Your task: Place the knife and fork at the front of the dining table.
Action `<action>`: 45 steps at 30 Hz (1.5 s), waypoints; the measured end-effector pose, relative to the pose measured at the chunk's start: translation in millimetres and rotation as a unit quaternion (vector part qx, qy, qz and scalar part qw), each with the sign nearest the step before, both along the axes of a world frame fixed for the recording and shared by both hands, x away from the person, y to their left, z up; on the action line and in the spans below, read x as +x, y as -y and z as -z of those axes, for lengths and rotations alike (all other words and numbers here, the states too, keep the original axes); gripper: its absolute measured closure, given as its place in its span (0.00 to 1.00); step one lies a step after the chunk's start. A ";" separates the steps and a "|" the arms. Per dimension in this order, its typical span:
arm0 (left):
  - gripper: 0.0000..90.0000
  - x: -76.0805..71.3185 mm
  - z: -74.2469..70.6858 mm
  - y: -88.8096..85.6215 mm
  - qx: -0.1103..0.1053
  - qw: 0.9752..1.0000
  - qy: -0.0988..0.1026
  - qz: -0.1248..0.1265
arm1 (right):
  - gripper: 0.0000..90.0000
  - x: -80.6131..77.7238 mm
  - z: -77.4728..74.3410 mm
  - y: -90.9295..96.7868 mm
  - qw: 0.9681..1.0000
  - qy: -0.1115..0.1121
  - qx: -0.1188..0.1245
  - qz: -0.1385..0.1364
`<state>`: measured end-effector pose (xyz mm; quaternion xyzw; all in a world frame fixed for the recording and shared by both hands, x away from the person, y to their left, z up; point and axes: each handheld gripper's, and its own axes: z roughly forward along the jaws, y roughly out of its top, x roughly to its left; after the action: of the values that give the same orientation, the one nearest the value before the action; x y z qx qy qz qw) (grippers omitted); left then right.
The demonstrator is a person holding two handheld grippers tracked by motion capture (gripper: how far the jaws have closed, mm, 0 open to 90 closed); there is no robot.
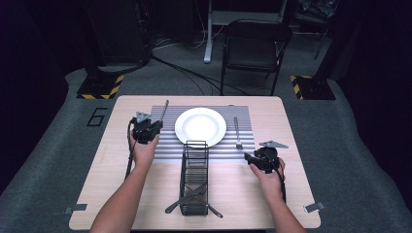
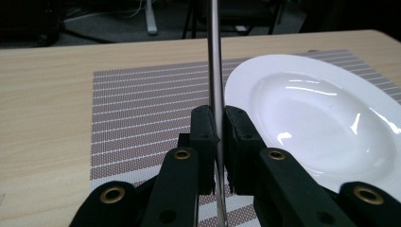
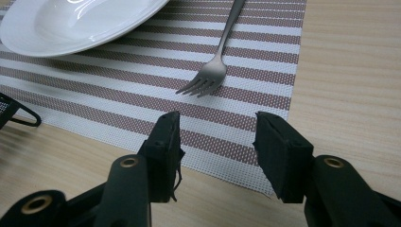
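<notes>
The left tongs (image 2: 216, 130) clamp a thin metal utensil handle (image 2: 213, 56) above the striped placemat (image 2: 142, 109), just left of the white plate (image 2: 312, 109), toward the counter's far left. The right tongs (image 3: 217, 137) stand open and empty at the placemat's near right corner, near the fork (image 3: 208, 78).

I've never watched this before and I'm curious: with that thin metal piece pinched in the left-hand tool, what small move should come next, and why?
Probably lower the left gripper and lay its utensil on the striped placemat left of the white plate. The jaws are shut on the handle, that side of the mat is bare, and a fork already lies on the other side.
</notes>
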<state>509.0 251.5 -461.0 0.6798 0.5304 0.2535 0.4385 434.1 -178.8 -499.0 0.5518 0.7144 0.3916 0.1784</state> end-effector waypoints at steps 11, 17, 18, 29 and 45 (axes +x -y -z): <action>0.92 18.1 -2.3 19.5 0.019 0.998 -0.028 -0.046 | 0.57 -0.5 -0.9 -0.3 1.000 0.003 0.001 -0.001; 0.92 30.7 -2.5 22.5 0.009 0.997 -0.050 -0.065 | 0.57 -0.6 -1.8 1.1 1.000 0.006 0.004 -0.002; 0.92 32.3 -2.1 22.6 0.007 0.996 -0.050 -0.069 | 0.57 -0.8 -2.3 1.4 1.000 0.007 0.004 -0.002; 0.92 52.7 7.3 24.5 -0.011 0.990 -0.087 -0.107 | 0.57 -0.6 -2.6 1.8 1.000 0.009 0.007 -0.003; 0.92 69.3 33.8 29.7 -0.021 0.982 -0.133 -0.133 | 0.57 -1.6 -2.1 0.6 1.000 0.010 0.004 -0.004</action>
<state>578.3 221.8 -494.8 0.6218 0.6746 0.2057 0.3406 432.5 -179.4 -496.9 0.5461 0.7129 0.4007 0.1814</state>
